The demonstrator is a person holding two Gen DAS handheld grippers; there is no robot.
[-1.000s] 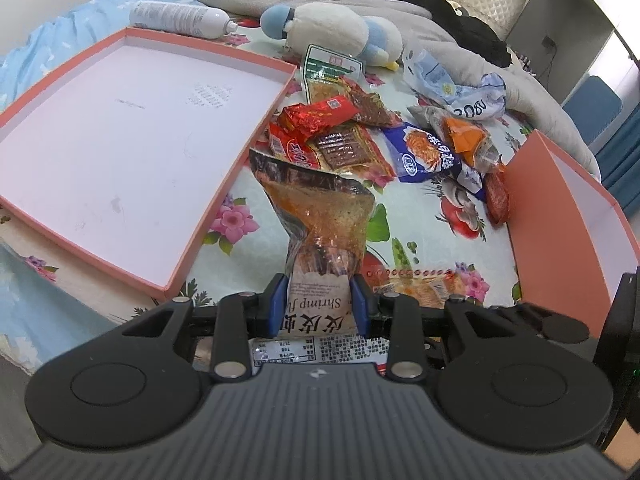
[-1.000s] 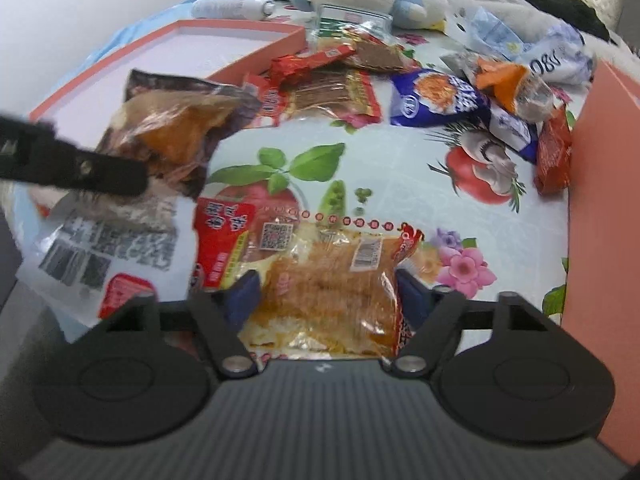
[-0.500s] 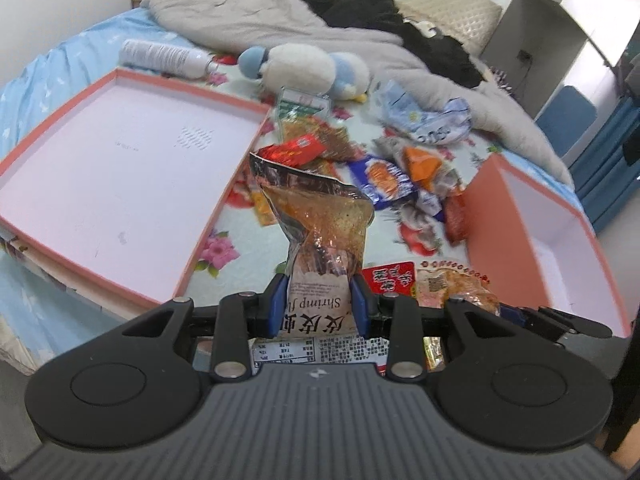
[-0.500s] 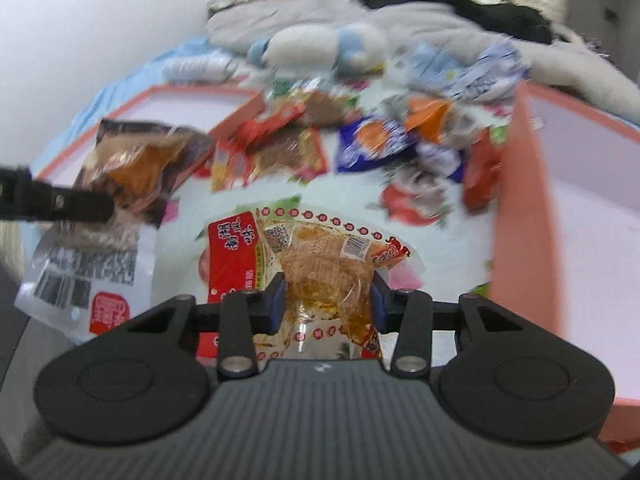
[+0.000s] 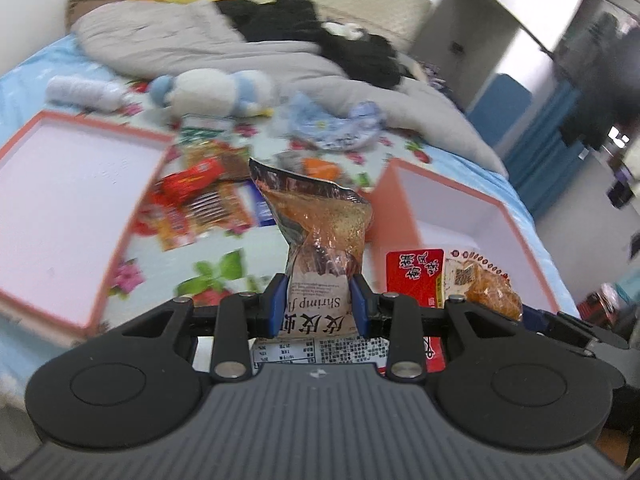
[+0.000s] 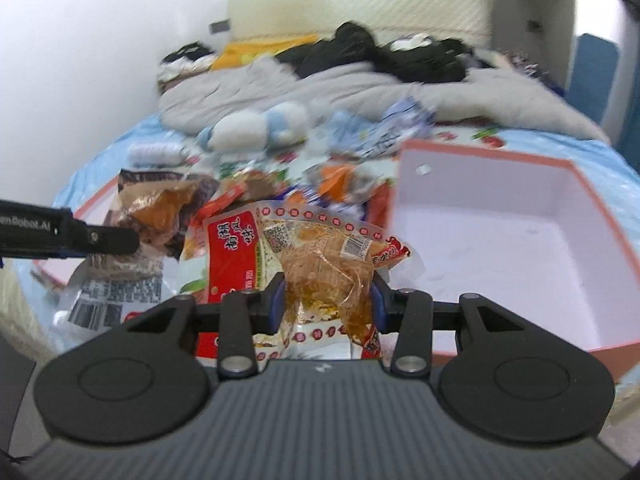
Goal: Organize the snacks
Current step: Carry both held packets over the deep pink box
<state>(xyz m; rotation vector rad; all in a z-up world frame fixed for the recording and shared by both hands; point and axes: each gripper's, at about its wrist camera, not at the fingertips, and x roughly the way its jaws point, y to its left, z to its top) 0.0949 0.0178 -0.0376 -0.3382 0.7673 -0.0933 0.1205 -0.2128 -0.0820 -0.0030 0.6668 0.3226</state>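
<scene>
Claws (image 5: pixel 319 307) (image 6: pixel 328 300) each pinch a snack bag; only right view shows both bags whole.

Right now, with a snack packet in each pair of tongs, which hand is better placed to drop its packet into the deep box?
Right. The right tongs hold the red packet beside the deep box; the left tongs are farther from it.

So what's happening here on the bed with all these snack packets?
A person is sorting snacks with two handheld grippers. The left gripper is clamped on a shrimp snack bag; the right gripper is clamped on a red-and-clear snack packet. Both packets are held above the bed, near an empty deep orange box. More snacks lie beside a shallow orange tray.
</scene>
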